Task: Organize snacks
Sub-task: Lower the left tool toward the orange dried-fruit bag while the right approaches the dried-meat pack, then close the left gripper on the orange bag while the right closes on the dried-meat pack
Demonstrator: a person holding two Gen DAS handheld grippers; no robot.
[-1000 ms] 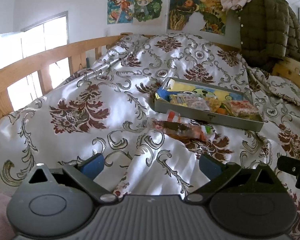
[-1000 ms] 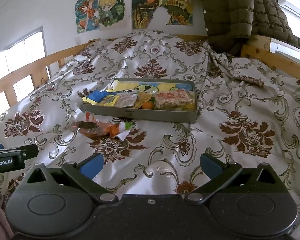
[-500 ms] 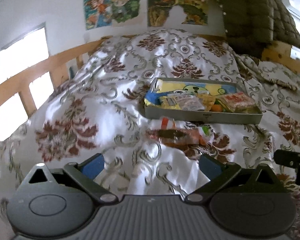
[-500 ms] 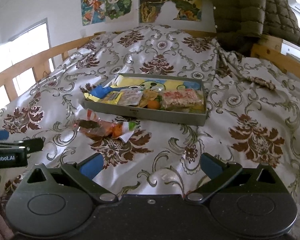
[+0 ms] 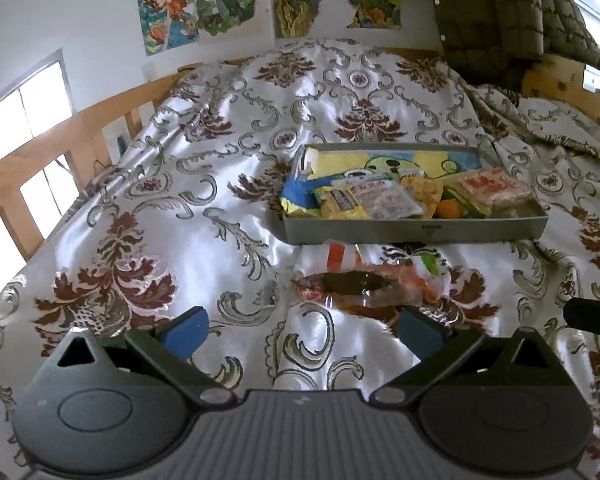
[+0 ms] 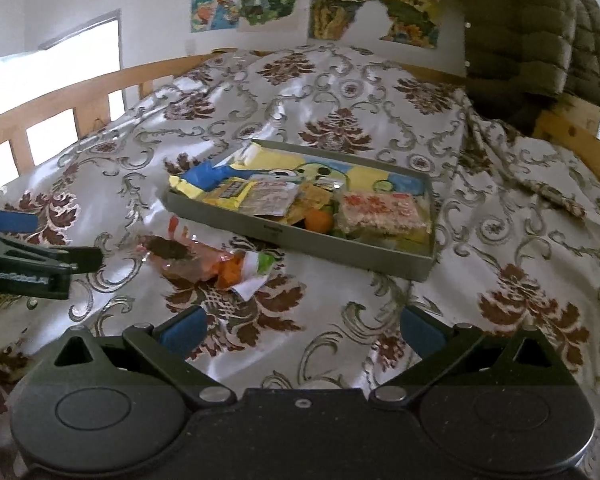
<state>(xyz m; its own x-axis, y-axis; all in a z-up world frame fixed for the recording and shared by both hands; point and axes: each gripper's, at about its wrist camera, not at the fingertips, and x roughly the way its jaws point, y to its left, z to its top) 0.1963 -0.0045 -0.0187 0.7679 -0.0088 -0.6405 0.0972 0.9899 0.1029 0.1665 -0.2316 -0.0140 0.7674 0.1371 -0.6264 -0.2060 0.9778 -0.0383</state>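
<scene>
1. Compared with a second ago, the grey tray [image 5: 414, 231] and the loose snacks are seen larger and lower in the left wrist view, so the left gripper [image 5: 302, 330] is judged to have been carried forward and swung toward them

2. The left gripper is held spread wide, nothing between its blue pads [image 5: 185, 330]; the clear wrapper with the dark snack [image 5: 350, 285] is now lined up just ahead of its right finger, not yet touched

3. The right gripper [image 6: 300, 330] is likewise released and empty; in its view the tray is now seen at an angle and nearer than half a second ago, and the left gripper's body intrudes further from the left edge, close beside the loose pile

4. The task's things are placed as follows: the tray rests on the patterned bedspread [image 5: 228, 216], already filled with a yellow and blue packet [image 6: 204, 182], a clear-wrapped packet [image 5: 382, 198], a small orange fruit [image 6: 318, 221] and a red-printed rice cake pack [image 6: 382, 212]; outside it, just in front of its near wall, the dark snack lies with an orange wrapped piece [image 6: 230, 270] and a white and green wrapper [image 6: 260, 268]

5. The meaning for the task is judged to be this: most snacks are already sorted into the tray, the loose pile is what remains, and the approach to it is being made by the left side, no grasp yet begun
</scene>
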